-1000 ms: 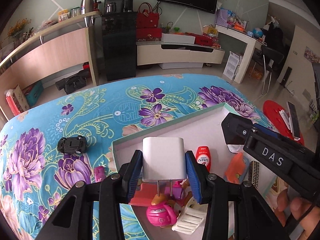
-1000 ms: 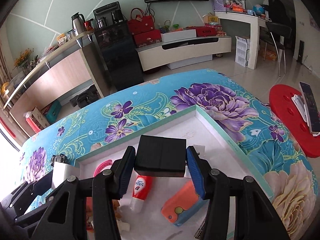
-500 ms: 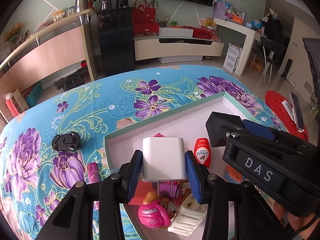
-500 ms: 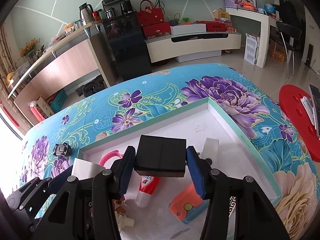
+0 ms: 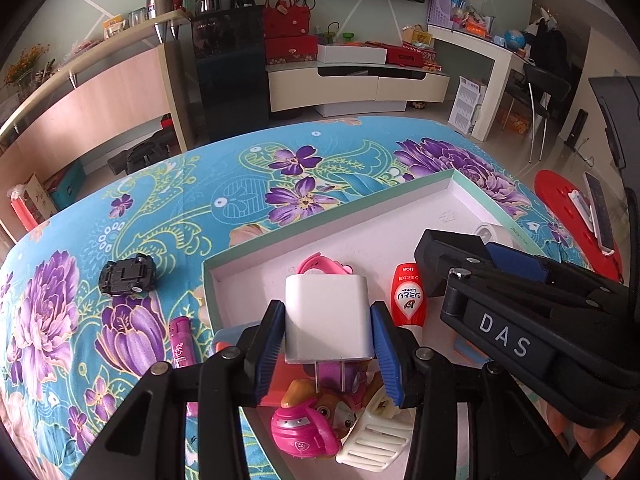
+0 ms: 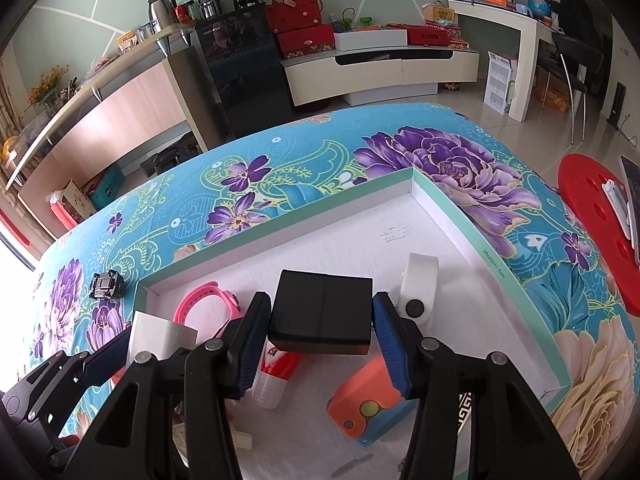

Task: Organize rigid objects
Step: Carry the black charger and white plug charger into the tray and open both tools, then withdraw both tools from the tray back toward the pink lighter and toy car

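My left gripper (image 5: 327, 354) is shut on a white plug charger (image 5: 326, 318), prongs toward the camera, held over the near left part of a shallow white box (image 5: 332, 220). My right gripper (image 6: 322, 344) is shut on a black block (image 6: 322, 322) above the box's middle (image 6: 352, 216). In the box lie a pink watch (image 5: 324, 264), a red tube (image 5: 408, 294), a pink toy pup (image 5: 312, 420), a white comb-like piece (image 5: 372, 436), an orange case (image 6: 368, 400) and a white strap (image 6: 420, 284). The right gripper and its block show at the right of the left wrist view (image 5: 460, 260).
On the floral tablecloth (image 5: 180, 200) left of the box sit a black toy car (image 5: 126, 274) and a pink lighter (image 5: 180, 342). A red stool (image 6: 592, 232) with a remote stands right of the table. Cabinets and a TV bench line the far wall.
Both grippers have sunk a little toward the box, still gripping the charger and the block. The right gripper has come further into the left wrist view.
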The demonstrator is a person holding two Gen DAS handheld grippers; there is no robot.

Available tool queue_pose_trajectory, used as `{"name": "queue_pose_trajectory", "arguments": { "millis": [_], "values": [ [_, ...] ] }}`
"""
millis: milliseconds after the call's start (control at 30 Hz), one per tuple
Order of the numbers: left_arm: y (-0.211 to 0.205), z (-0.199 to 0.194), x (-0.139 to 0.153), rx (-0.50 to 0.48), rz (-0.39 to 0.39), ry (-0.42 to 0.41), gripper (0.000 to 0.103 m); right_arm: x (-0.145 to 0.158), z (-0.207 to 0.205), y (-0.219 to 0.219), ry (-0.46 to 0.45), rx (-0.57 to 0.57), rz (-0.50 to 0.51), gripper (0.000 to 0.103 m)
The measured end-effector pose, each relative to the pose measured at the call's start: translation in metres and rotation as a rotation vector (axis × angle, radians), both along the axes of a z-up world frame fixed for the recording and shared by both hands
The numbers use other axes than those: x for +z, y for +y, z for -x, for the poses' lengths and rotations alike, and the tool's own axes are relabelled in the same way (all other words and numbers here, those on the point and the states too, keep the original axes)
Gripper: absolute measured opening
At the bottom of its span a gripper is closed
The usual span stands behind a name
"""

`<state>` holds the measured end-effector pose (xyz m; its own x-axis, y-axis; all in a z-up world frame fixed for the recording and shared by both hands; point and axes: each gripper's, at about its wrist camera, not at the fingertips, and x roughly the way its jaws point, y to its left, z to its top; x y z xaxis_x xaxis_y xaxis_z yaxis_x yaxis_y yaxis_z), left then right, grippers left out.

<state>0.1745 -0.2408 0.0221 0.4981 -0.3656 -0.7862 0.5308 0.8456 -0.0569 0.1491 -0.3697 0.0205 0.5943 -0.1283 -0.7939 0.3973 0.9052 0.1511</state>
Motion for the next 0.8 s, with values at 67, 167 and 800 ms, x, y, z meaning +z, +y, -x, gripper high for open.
{"name": "queue_pose_trajectory", "arguments": {
  "millis": [67,167,800],
  "values": [
    [0.0,0.0,0.0,0.0,-0.002,0.004,0.047,-0.001,0.0,-0.001,0.004,-0.003,-0.002,0.054],
    [0.0,-0.001,-0.001,0.001,-0.004,0.009,0.047,-0.002,-0.001,-0.001,0.011,-0.005,0.0,0.054],
    [0.022,-0.005,0.021,0.057,0.03,-0.026,0.072,0.023,0.011,-0.005,-0.076,-0.044,0.019,0.055]
  ]
}}
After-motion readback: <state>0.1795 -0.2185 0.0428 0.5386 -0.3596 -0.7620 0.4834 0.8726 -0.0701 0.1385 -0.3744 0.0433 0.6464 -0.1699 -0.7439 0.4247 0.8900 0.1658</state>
